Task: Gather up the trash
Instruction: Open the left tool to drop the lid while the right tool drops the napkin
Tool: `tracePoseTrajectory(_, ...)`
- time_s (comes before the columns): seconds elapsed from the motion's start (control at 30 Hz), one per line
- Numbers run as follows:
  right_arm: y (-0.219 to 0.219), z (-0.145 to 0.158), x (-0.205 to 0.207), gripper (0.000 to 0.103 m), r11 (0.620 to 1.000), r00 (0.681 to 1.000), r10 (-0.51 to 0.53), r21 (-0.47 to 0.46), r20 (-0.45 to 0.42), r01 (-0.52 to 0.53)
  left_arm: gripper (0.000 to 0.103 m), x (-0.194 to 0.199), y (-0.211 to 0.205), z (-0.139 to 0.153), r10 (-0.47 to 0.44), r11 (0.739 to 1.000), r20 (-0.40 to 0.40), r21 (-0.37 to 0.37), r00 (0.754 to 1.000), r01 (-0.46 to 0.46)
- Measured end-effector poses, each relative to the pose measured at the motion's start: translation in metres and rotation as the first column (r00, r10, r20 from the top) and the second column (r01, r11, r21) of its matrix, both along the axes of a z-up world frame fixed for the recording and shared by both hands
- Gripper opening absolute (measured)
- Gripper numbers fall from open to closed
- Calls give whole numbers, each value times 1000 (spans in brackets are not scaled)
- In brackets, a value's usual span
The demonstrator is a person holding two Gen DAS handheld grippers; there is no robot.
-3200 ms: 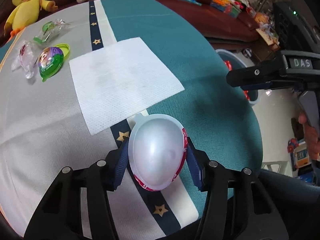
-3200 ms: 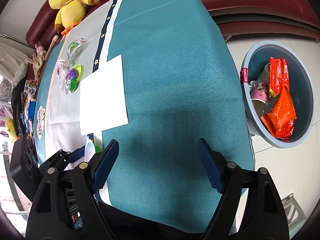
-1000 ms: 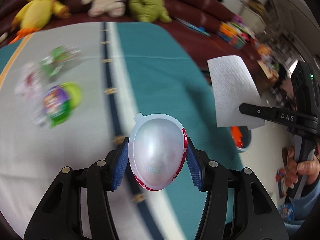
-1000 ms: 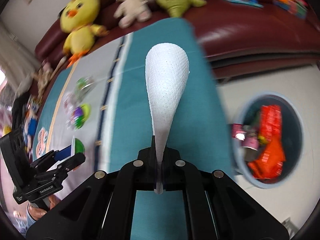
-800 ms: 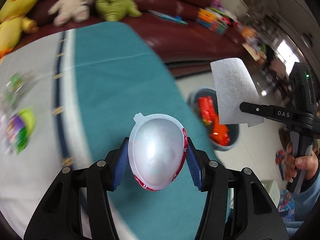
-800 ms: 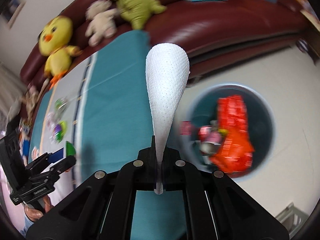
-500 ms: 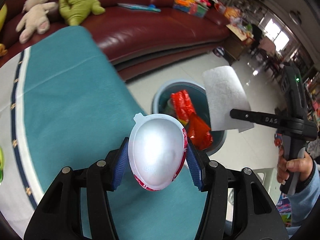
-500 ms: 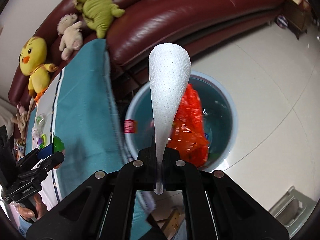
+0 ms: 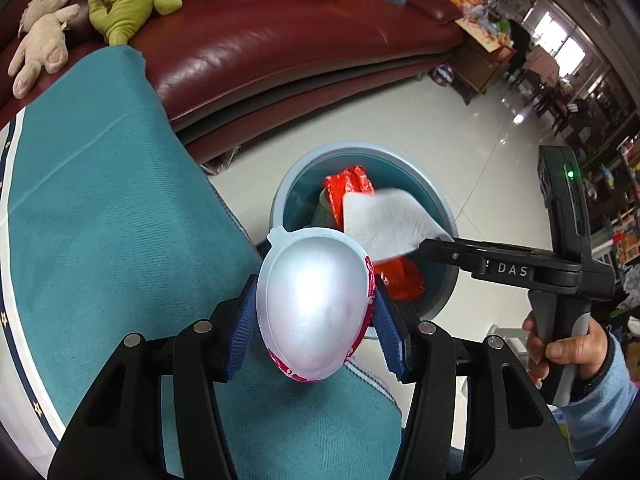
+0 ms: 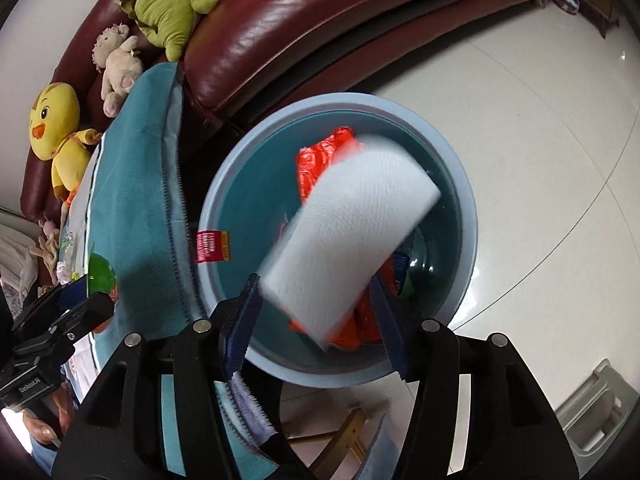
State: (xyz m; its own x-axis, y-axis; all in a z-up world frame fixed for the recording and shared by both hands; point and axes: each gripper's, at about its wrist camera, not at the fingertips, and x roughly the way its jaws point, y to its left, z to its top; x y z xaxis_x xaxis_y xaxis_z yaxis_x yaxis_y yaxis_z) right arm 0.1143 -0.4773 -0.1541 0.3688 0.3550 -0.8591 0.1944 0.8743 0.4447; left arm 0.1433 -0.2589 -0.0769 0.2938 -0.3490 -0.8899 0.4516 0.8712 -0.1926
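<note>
Cup clamped at the table edge; napkin loose over the bin.

Left wrist view: the left gripper [image 9: 314,318] has its blue pads pressed on both sides of an egg-shaped cup [image 9: 314,308], foil face up, held between the fingers over the teal table [image 9: 100,220]. Ahead of them sits the bin [image 9: 440,208]. Right wrist view: the right gripper [image 10: 316,320] is opening, fingers apart; the white napkin [image 10: 348,236], blurred, lies between and ahead of the fingertips, above the bin [image 10: 468,216].
</note>
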Motion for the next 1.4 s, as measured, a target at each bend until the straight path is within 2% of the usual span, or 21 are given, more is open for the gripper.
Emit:
tracePoseTrajectory(0.33, -41, 7, -10, 68, 995, 995, -94, 23, 25, 93, 55, 5, -29, -15, -43, 999, -30, 29, 999, 44)
tracePoseTrajectory(0.57, -65, 11, -17, 72, 987, 987, -157, 15, 35, 157, 56, 0, -64, -31, -115, 992, -59, 41, 992, 117)
tracePoseTrajectory(0.8, -81, 12, -24, 73, 982, 982, -190, 1, 18, 190, 56, 7, -99, -50, -167, 985, -83, 18, 982, 169)
tracePoseTrajectory(0.83, -83, 13, -25, 73, 981, 981, -193, -1, 18, 193, 59, 8, -102, -52, -167, 986, -88, 14, 982, 168)
tracePoseTrajectory(0.93, -87, 14, -27, 73, 979, 979, -201, -9, 14, 202, 81, 12, -106, -57, -154, 988, -110, 2, 982, 155)
tracePoseTrajectory(0.97, -87, 14, -28, 73, 979, 979, -204, -11, 13, 204, 83, 12, -105, -55, -154, 988, -102, -6, 983, 154)
tracePoseTrajectory(1.17, -86, 12, -25, 73, 978, 978, -208, -23, -2, 208, 86, 5, -96, -48, -157, 987, -55, 7, 986, 158)
tracePoseTrajectory(1.4, -70, 14, -19, 76, 984, 984, -176, -32, -8, 176, 88, 0, -63, -35, -110, 994, -34, 12, 993, 111)
